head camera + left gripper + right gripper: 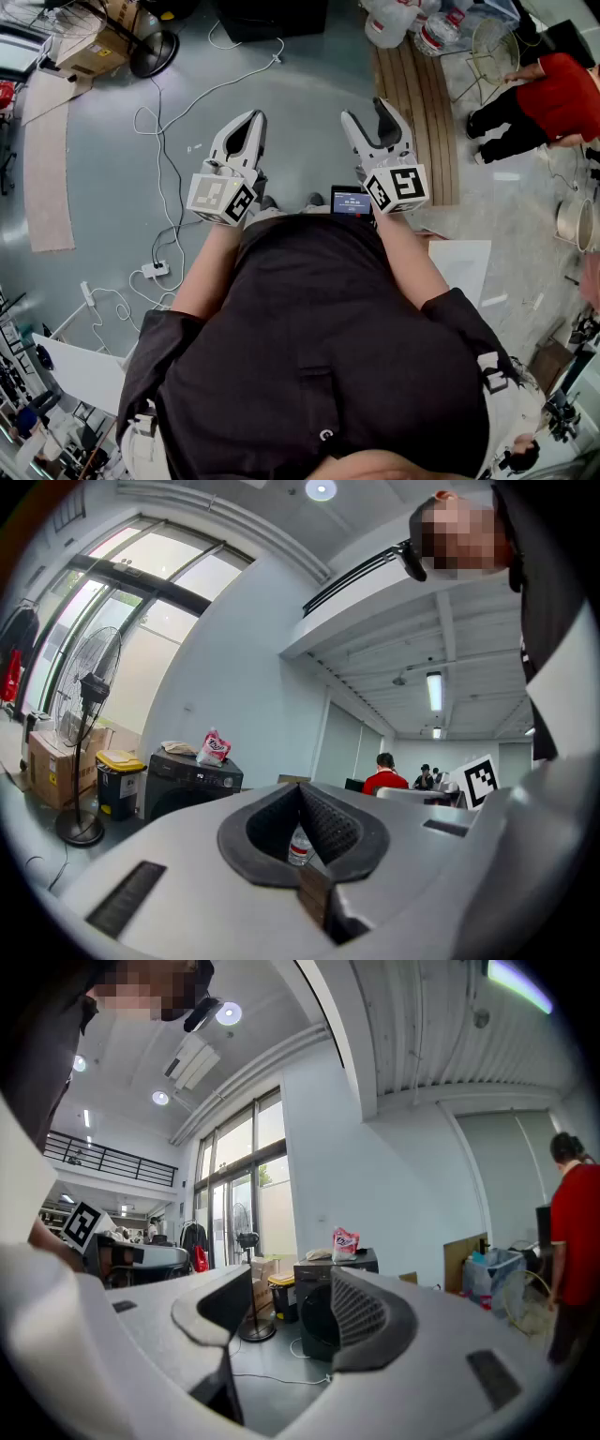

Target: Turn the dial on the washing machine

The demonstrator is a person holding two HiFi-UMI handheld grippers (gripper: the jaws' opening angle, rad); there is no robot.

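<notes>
The washing machine point(272, 17) is a dark front-loader standing across the floor, far ahead of both grippers. In the left gripper view the washing machine point(192, 780) carries a pink bag point(214, 748) on top, and a small round dial point(229, 781) shows at the right end of its panel. The right gripper view frames the washing machine point(323, 1283) between its jaws. My left gripper point(255, 115) is shut, fingertips together, holding nothing. My right gripper point(366, 108) is open and empty. Both are held level in front of the person's chest, well apart from the machine.
White cables point(155, 141) and a power strip point(153, 270) trail over the grey floor on the left. A standing fan point(89, 724), a yellow-lidded bin point(120, 780) and cardboard boxes point(94, 47) stand left of the machine. A wooden pallet point(417, 84) and a person in red point(544, 94) are on the right.
</notes>
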